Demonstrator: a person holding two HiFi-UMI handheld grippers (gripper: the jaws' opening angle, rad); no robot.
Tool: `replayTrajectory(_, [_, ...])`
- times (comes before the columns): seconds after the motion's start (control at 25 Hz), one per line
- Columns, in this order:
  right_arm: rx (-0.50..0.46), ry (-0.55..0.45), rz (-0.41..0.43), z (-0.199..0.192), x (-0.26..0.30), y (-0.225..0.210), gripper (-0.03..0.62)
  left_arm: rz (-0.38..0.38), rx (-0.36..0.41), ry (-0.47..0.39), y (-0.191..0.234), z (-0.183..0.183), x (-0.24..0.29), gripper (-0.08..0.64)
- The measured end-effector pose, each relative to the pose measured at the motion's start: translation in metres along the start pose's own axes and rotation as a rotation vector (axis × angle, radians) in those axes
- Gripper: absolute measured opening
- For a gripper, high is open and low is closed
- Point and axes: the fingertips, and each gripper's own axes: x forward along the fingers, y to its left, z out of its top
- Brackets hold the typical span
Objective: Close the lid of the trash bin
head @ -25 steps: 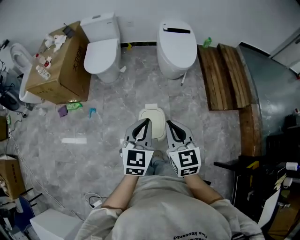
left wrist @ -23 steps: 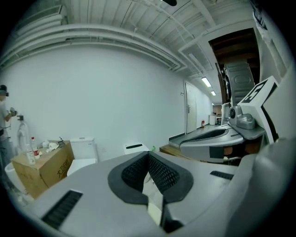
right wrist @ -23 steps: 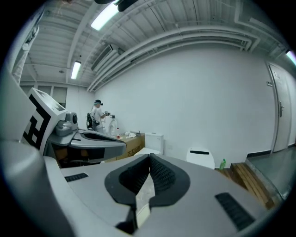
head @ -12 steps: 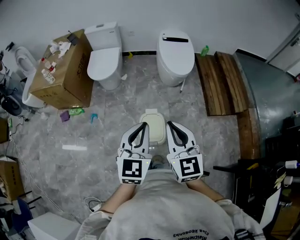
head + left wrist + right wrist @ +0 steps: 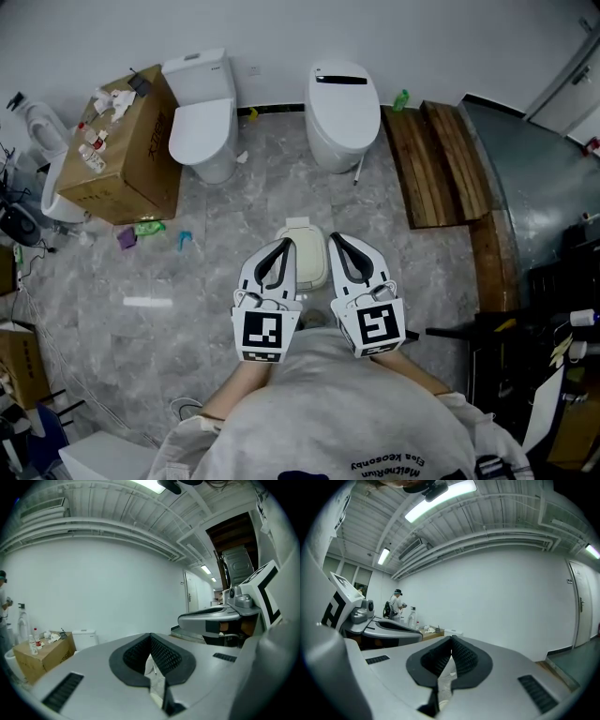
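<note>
A small cream trash bin (image 5: pixel 306 255) stands on the grey stone floor, seen from above in the head view; its lid looks flat and down. My left gripper (image 5: pixel 287 243) hangs over the bin's left edge and my right gripper (image 5: pixel 335 238) over its right edge, both well above it. Each is shut with nothing between its jaws. In the left gripper view the left gripper (image 5: pixel 150 638) shows its dark pads pressed together, pointing at a white wall. The right gripper (image 5: pixel 451 642) looks the same in its own view. The bin is hidden in both gripper views.
Two white toilets (image 5: pixel 202 111) (image 5: pixel 343 98) stand against the far wall. A cardboard box (image 5: pixel 120 141) with bottles on top sits at the left, wooden planks (image 5: pixel 441 159) at the right. Small litter (image 5: pixel 150 228) lies on the floor. A person (image 5: pixel 396 603) stands far off.
Both grippers have risen from the bin toward the camera and look larger. Their jaws stay shut. The bin has not moved.
</note>
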Motion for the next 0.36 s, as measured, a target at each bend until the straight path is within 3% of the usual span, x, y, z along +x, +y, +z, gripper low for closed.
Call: replayTrajectory(0.36, [-0.004, 0.007, -0.002, 0.0001, -0.0019, -0.0041, 0.032, -0.022, -0.001, 0.002, -0.0051, 0.0012, 0.0070, 0.020])
